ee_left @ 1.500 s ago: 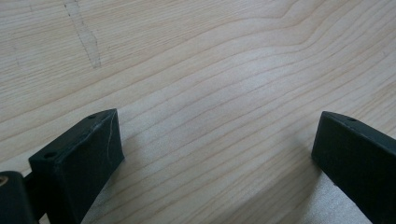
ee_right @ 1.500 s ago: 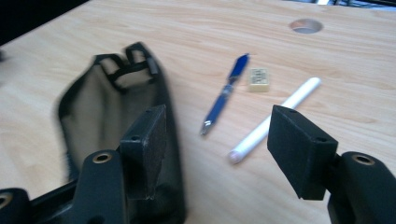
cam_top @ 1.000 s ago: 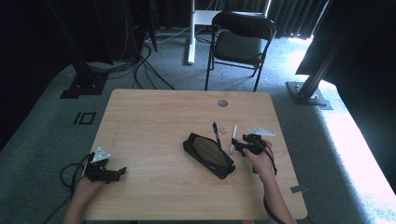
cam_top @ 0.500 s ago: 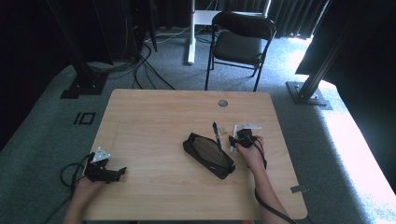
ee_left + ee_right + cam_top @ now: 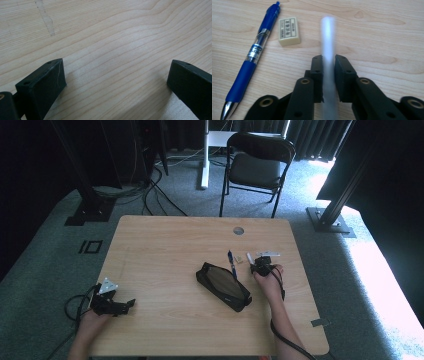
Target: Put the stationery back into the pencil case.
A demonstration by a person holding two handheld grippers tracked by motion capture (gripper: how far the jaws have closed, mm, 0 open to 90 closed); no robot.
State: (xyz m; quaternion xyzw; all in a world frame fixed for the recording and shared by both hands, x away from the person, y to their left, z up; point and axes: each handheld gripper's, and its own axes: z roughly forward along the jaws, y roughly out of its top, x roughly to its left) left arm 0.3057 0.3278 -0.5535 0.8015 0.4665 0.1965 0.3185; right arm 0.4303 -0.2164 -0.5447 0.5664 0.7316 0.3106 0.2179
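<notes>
A blue pen [image 5: 253,56] beside a small eraser [image 5: 289,31] — black pouch [image 5: 223,286] near, chair [image 5: 260,166] beyond.

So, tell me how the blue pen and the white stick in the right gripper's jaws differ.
The blue pen lies loose on the table, untouched; the white stick is clamped by the right gripper. The pen is blue with a clear barrel and printed label; the stick is plain white and blurred. The pen looks thicker than the stick. Both are long, slim and point roughly the same way.
</notes>
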